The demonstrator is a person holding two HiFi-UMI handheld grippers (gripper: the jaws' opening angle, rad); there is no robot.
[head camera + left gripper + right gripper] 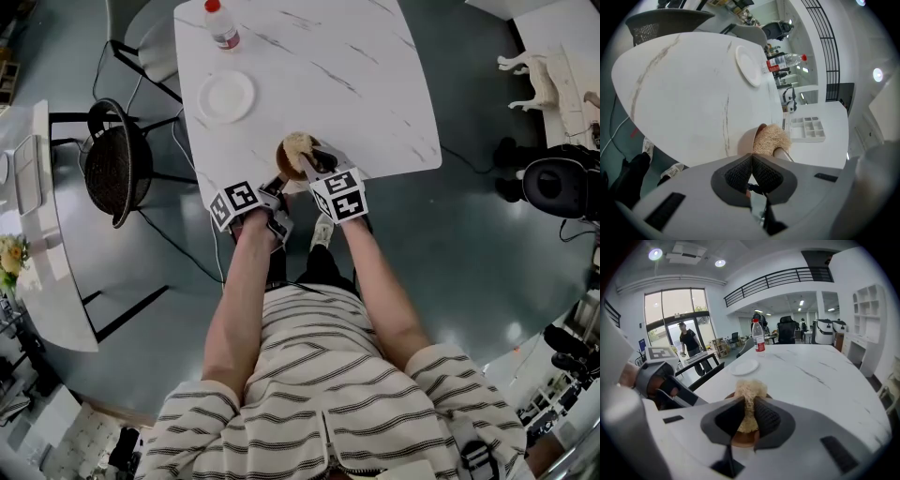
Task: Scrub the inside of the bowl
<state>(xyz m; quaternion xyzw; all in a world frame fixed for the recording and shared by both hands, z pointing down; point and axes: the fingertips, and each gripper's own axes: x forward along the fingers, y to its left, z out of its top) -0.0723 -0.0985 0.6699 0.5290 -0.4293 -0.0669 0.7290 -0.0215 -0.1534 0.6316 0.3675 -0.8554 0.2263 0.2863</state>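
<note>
A small brown bowl (pixel 291 161) stands at the near edge of the white marble table (pixel 375 84). A pale fibrous scrubber (pixel 298 145) sits in it. My right gripper (pixel 314 167) is shut on the scrubber; in the right gripper view the scrubber (pixel 749 397) rises between the pads above the bowl (pixel 740 440). My left gripper (pixel 279 180) is at the bowl's near left side. In the left gripper view its jaws stand together against the bowl (pixel 749 140), seemingly on the rim, with the scrubber (pixel 771 139) just beyond.
A white plate (pixel 226 97) and a red-capped water bottle (pixel 221 24) stand at the table's far left. A black mesh chair (pixel 117 164) is left of the table. A person (pixel 689 344) stands by the glass doors in the right gripper view.
</note>
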